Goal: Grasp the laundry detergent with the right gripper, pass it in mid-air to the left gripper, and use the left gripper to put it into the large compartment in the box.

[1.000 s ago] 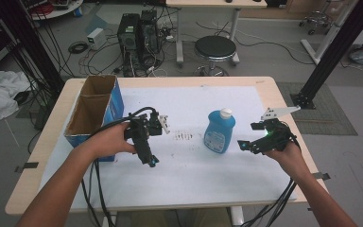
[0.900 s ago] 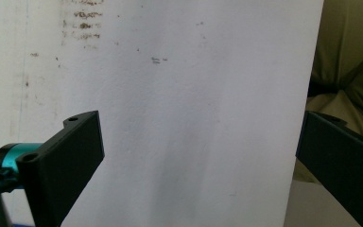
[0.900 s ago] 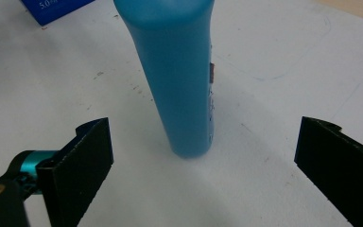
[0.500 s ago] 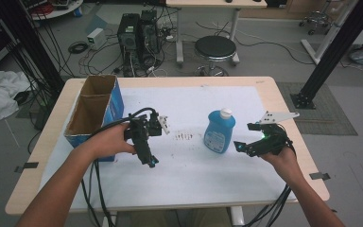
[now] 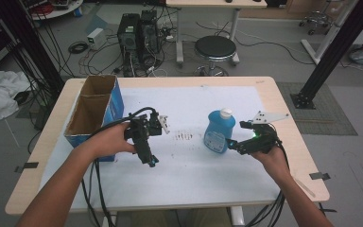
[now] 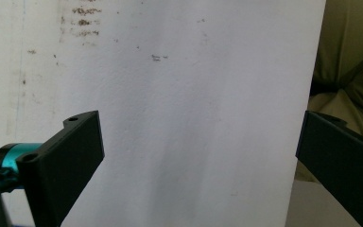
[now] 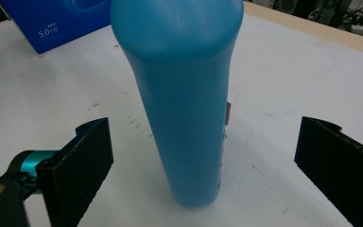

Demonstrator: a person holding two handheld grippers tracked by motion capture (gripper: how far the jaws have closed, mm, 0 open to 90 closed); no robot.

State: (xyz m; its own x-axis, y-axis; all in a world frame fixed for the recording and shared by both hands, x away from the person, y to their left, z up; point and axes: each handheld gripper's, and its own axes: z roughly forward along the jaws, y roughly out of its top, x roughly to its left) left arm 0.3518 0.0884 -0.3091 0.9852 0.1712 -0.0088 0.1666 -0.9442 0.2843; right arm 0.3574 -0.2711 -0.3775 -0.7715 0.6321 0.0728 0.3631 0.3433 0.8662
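A blue bottle point(image 5: 217, 134) with a white cap stands upright on the white sheet, right of the table's middle. My right gripper point(image 5: 232, 144) is open just to its right, jaws pointing at its lower body. In the right gripper view the bottle point(image 7: 184, 94) stands between and just beyond the wide-apart jaws of that gripper point(image 7: 203, 161), touching neither. My left gripper point(image 5: 151, 161) is held over the sheet left of centre, pointing down toward the front edge. Its jaws point(image 6: 198, 156) stand wide apart over bare white sheet point(image 6: 184, 94), with nothing between them.
An open cardboard box point(image 5: 94, 111) with blue sides stands at the table's left; its blue side point(image 7: 52, 23) appears behind the bottle. Dark smudges point(image 5: 184, 136) mark the sheet between the grippers. Cables trail off the front edge. A stool point(image 5: 215, 47) and computers point(image 5: 139, 30) stand beyond the table.
My right gripper has moved left and lower, closing in on the bottle's base. The left gripper has stayed put.
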